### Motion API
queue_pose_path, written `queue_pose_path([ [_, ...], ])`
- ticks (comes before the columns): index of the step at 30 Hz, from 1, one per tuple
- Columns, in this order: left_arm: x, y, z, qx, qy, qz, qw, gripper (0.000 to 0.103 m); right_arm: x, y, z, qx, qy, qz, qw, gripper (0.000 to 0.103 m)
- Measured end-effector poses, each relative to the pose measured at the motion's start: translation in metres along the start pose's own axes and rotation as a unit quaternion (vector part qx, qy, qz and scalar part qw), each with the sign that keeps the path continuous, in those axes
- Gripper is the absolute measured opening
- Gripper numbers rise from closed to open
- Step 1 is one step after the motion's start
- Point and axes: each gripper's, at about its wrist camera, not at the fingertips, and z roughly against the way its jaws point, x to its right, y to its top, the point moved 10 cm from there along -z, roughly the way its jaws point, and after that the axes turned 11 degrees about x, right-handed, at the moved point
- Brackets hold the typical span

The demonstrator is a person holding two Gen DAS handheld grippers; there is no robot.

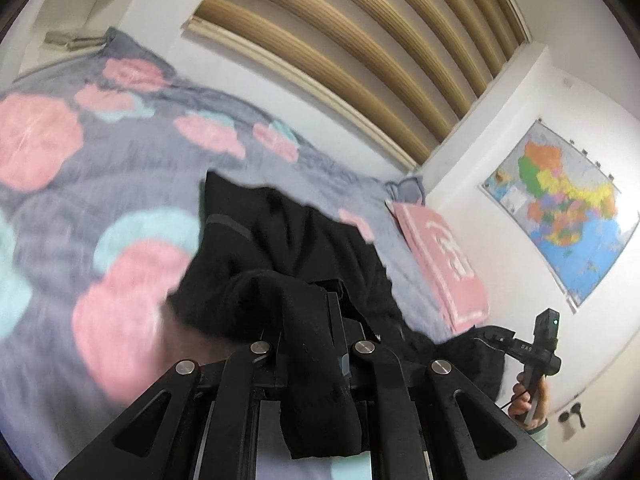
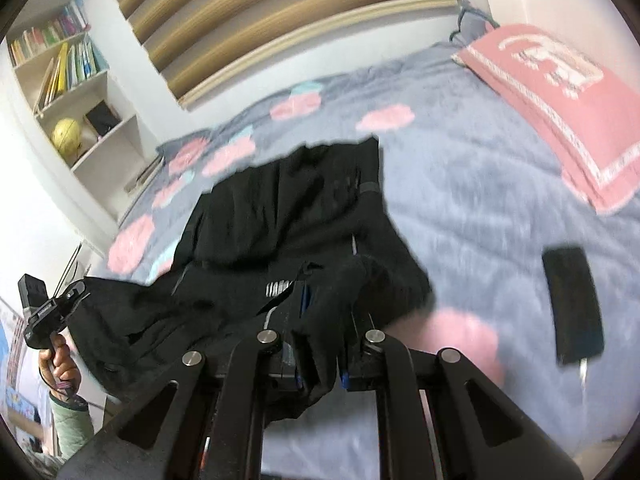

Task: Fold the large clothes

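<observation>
both tongs [image 1: 308,320] [image 2: 324,312] clamp black garment [image 2: 288,208] edges

Bedroom — white walls, striped blind over the bed

Grey bedspread [image 1: 132,184] with pink and mint blotches; pink pillow [image 2: 560,92] at two o'clock, white bookshelf [image 2: 76,92] at ten — a coloured wall map [image 1: 560,208] hangs opposite.

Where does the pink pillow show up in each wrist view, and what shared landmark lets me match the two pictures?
Left wrist view: the pink pillow lies right of centre, on the bed's far right side, below the wall map.
Right wrist view: the pink pillow sits at upper right, near the bed's far corner; the map is not in view.
Shared landmark: the black garment on the grey flowered bedspread.
</observation>
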Motion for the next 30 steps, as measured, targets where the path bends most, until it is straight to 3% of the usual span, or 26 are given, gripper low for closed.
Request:
queue_pose_path([
  [10,-0.020,0.104,-0.126,0.044,0.040,0.006,0.9982,0.012,0.007,0.125,-0.108,0.033,-0.001,-0.028,0.999,0.016],
  [16,-0.063,0.123,-0.208,0.040,0.088,0.026,0.9950,0.012,0.035,0.161,-0.200,0.024,-0.049,-0.024,0.998,0.016],
  [23,-0.127,0.084,-0.291,-0.017,0.152,0.030,0.9878,0.015,0.068,0.133,-0.304,-0.036,-0.089,-0.004,0.995,0.016],
  [30,-0.173,0.031,-0.344,-0.093,0.170,0.058,0.9795,0.016,0.094,0.072,-0.379,-0.103,-0.115,-0.002,0.988,0.016],
])
